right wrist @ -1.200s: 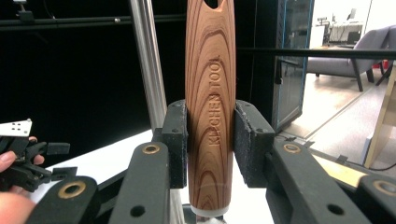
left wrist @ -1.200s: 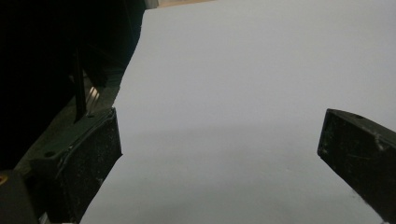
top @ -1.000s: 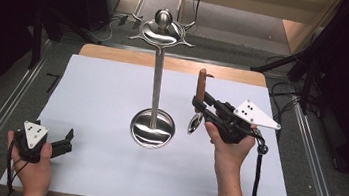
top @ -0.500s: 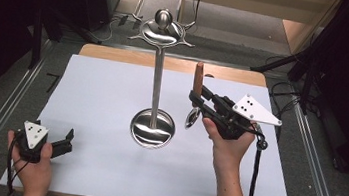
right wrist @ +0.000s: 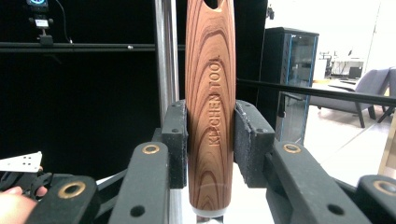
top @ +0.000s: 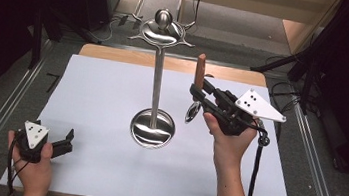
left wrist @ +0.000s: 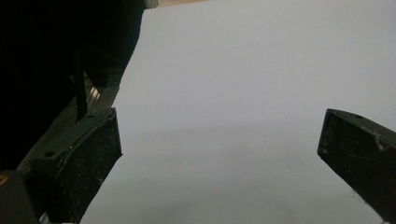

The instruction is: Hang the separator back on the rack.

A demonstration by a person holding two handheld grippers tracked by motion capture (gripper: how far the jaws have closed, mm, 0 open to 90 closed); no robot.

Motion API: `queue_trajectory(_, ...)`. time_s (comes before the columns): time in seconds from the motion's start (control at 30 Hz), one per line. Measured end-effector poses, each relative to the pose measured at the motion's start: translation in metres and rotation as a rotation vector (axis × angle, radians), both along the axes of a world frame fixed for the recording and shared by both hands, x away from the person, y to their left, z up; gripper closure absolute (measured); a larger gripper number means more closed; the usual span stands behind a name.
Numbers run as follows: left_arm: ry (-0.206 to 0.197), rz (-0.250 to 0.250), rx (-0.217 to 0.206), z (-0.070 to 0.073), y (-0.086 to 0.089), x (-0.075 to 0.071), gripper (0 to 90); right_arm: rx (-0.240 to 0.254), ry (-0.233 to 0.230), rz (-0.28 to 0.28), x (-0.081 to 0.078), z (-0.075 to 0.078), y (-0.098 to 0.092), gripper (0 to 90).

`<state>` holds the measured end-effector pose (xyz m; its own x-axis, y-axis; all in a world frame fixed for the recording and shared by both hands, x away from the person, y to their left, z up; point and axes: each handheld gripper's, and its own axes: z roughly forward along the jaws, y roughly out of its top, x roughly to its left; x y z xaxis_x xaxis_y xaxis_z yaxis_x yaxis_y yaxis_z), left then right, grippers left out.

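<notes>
Wood handle (right wrist: 210, 107): upright, pinched by right tongs (top: 202, 92), right of the steel stand (top: 157, 83); top cut off in the right gripper view.
Utensil head (top: 192, 112): shiny, shape unclear.
Left tongs (top: 64, 141): spread, near-left over white tabletop (top: 107, 95).

"KITCHEN TOOL" engraved lengthwise on the wooden handle (right wrist: 210, 107), letters running up the grain

Steel stand (top: 158, 76) mid-table; open sheet (top: 102, 99) around

Black right gripper (top: 198, 97) — brass-ringed screw holes, white three-cornered plate with dark dots, trailing black cable.
</notes>
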<state>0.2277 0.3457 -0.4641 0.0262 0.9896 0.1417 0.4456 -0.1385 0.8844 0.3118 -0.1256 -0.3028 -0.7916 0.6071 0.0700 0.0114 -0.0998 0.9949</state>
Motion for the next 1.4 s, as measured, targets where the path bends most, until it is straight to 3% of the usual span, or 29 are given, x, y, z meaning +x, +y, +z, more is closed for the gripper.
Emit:
queue_trajectory(0.97,0.006,0.002,-0.002,0.000,0.001,0.001,0.3,0.024,-0.050,0.017,-0.001,0.029,0.007,70.0)
queue_trajectory(1.4,0.010,-0.001,-0.001,0.000,0.001,0.001,0.3,0.035,-0.050,0.036,0.001,0.031,0.015,70.0)
